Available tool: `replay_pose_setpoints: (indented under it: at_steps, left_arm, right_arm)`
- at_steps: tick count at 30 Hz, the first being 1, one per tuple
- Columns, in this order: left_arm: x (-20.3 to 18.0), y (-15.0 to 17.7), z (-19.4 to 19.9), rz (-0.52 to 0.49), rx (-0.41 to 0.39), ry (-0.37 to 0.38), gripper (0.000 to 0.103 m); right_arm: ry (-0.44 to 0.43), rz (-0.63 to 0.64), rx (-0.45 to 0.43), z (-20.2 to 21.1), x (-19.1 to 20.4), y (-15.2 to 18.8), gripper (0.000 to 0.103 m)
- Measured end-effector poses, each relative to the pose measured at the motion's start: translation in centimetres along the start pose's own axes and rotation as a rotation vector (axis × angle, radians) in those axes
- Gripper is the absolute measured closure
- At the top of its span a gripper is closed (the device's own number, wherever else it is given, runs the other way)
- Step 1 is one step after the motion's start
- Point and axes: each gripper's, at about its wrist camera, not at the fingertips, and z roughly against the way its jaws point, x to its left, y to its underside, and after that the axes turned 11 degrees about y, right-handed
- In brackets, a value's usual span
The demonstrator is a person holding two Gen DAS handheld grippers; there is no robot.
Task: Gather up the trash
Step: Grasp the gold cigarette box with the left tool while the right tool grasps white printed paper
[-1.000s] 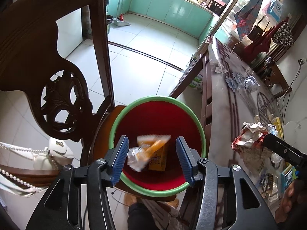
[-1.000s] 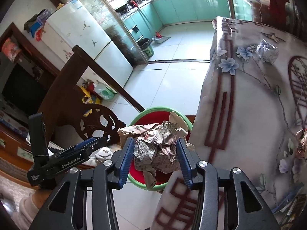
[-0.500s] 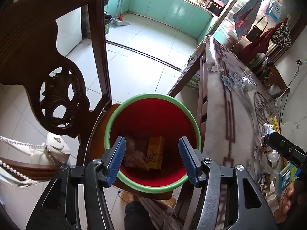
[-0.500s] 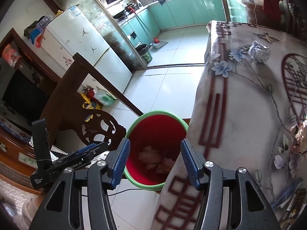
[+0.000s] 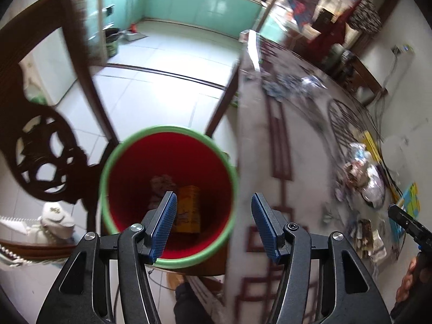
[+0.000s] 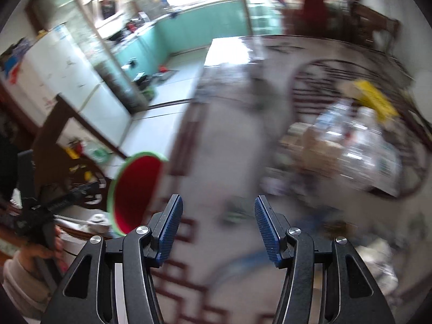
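Both grippers have swung from the green-rimmed red plastic bucket toward the table's three-o'clock litter heap, left gripper and right gripper wide and empty, so this blurring haste risks scattering wrappers.

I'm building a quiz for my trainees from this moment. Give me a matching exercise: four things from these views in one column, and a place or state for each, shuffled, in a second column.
Column 1:
1. yellow box
2. red bin
3. left gripper
4. pile of wrappers

Column 2:
a. open, nothing between its fingers
b. lying on the table top
c. at the bottom of the bin
d. beside the table edge, green rim

Pairs: 1-c, 2-d, 3-a, 4-b
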Motion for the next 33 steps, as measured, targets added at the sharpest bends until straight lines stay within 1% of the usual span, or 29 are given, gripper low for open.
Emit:
replay_pose_setpoints:
  at_steps: [3,4,5,7,9,11,12,15,17,18,19,20,21,23,25,28,30,33]
  left_arm:
    - [-2.8,0.1,-1.1,-0.038,0.016,0.024,0.046]
    - [-3.3,0.1,-1.3,-0.044,0.019,0.027,0.042]
    - [-4.2,0.2,-1.6,-0.053,0.023,0.032,0.04]
    - [-6.1,0.5,-2.3,-0.066,0.029,0.044,0.037]
    - [-8.2,1.0,-3.1,-0.069,0.043,0.058,0.033]
    - [-10.1,1.6,-3.8,-0.064,0.058,0.076,0.023]
    - [-11.2,2.0,-4.2,-0.059,0.068,0.092,0.02]
    - [-14.6,3.2,-6.0,-0.063,0.126,0.131,0.019]
    - [-16.8,4.0,-6.9,-0.081,0.148,0.138,0.019]
    - [-17.7,4.3,-7.1,-0.085,0.151,0.134,0.019]
    - [-18.8,4.8,-7.5,-0.101,0.158,0.132,0.019]
    - [-19.8,5.2,-7.8,-0.114,0.163,0.129,0.019]
    - [-20.4,5.5,-8.0,-0.125,0.168,0.128,0.019]
    - [-22.0,6.1,-8.5,-0.148,0.176,0.124,0.019]
    - [-23.6,6.8,-9.4,-0.16,0.193,0.143,0.019]
    - [-25.7,7.9,-11.5,-0.167,0.256,0.178,0.019]
    - [-27.1,8.6,-12.8,-0.189,0.286,0.172,0.019]
    - [-28.7,9.5,-14.5,-0.216,0.323,0.164,0.019]
  right_arm:
    - [0.056,-0.004,0.035,1.0,-4.8,0.7,0.049]
    - [0.072,0.007,0.044,1.3,-5.8,0.9,0.049]
    - [0.1,0.031,0.063,1.5,-7.2,1.3,0.049]
    - [0.158,0.093,0.108,1.3,-9.5,2.4,0.047]
    - [0.205,0.149,0.15,0.7,-11.0,3.6,0.047]
    - [0.225,0.195,0.192,-0.2,-12.1,4.8,0.047]
    - [0.232,0.226,0.207,-0.8,-12.4,5.5,0.047]
    - [0.26,0.296,0.208,-2.2,-12.7,7.0,0.047]
    - [0.265,0.32,0.201,-3.0,-13.0,7.3,0.048]
    - [0.258,0.327,0.198,-3.4,-13.4,7.4,0.062]
    - [0.251,0.324,0.199,-3.9,-13.6,7.3,0.079]
    - [0.245,0.314,0.199,-4.2,-14.1,7.2,0.084]
    - [0.238,0.297,0.195,-4.4,-14.7,6.9,0.087]
    - [0.184,0.218,0.172,-4.3,-16.8,5.9,0.087]
    - [0.122,0.122,0.143,-3.8,-18.9,4.5,0.087]
    - [0.046,0.0,0.088,-2.7,-21.5,2.6,0.087]
    - [-0.005,-0.079,0.046,-1.9,-23.2,1.3,0.087]
    - [-0.042,-0.129,0.014,-1.0,-24.0,0.1,0.087]
